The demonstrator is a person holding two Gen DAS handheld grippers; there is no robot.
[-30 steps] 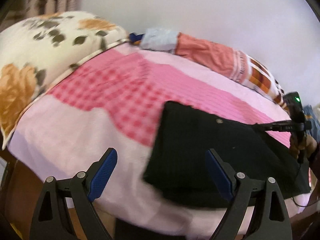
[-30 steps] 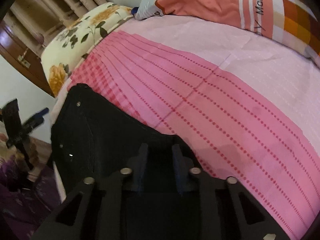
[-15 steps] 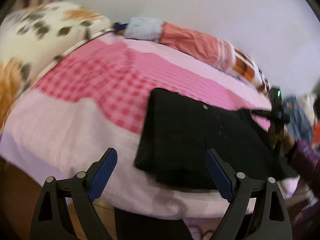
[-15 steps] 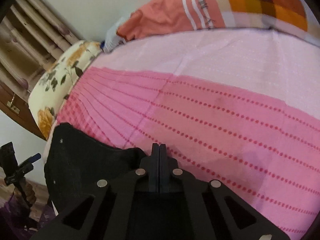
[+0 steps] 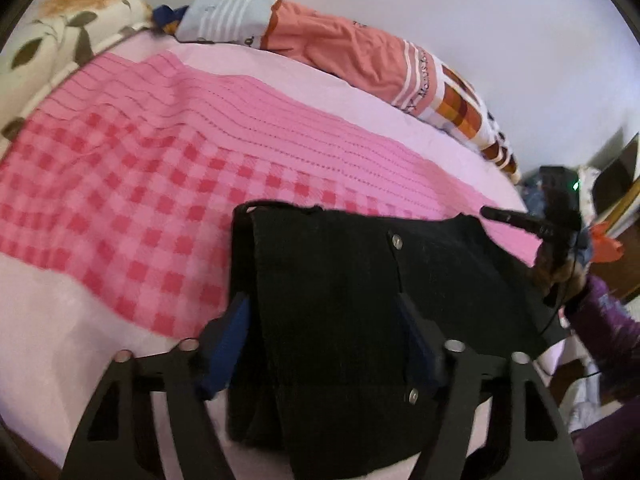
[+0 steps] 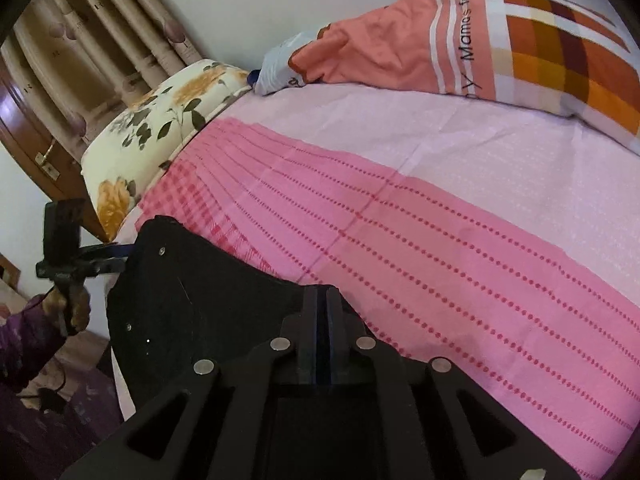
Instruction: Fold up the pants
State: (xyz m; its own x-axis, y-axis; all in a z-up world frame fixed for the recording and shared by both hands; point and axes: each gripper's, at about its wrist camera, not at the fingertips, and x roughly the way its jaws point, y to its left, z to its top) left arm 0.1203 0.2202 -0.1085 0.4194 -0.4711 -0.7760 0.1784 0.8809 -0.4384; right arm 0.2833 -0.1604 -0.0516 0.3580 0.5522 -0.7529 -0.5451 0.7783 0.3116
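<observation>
Black pants (image 5: 340, 280) lie folded flat near the front edge of a pink bed sheet (image 5: 140, 152). My left gripper (image 5: 322, 332) hangs low over their near end. Its jaws are closing, with the pants' left edge and a width of fabric between the blue pads (image 5: 228, 340), which do not pinch it. In the right wrist view the pants (image 6: 192, 300) run off to the left. My right gripper (image 6: 320, 294) has its pads almost together on the pants' edge, easing apart slightly. From the left wrist view the right gripper (image 5: 486, 213) meets the pants' raised far corner.
A floral pillow (image 6: 160, 120) lies at the head of the bed and an orange patchwork quilt (image 6: 480, 48) along the wall. The pink sheet (image 6: 440, 240) stretches beyond the pants. A purple sleeve (image 5: 600, 328) is at the right. Curtains (image 6: 100, 40) hang behind the pillow.
My left gripper has come forward and down over the pants, and its jaws have narrowed. The right gripper's jaws went from slightly apart to nearly together at the pants' edge.
</observation>
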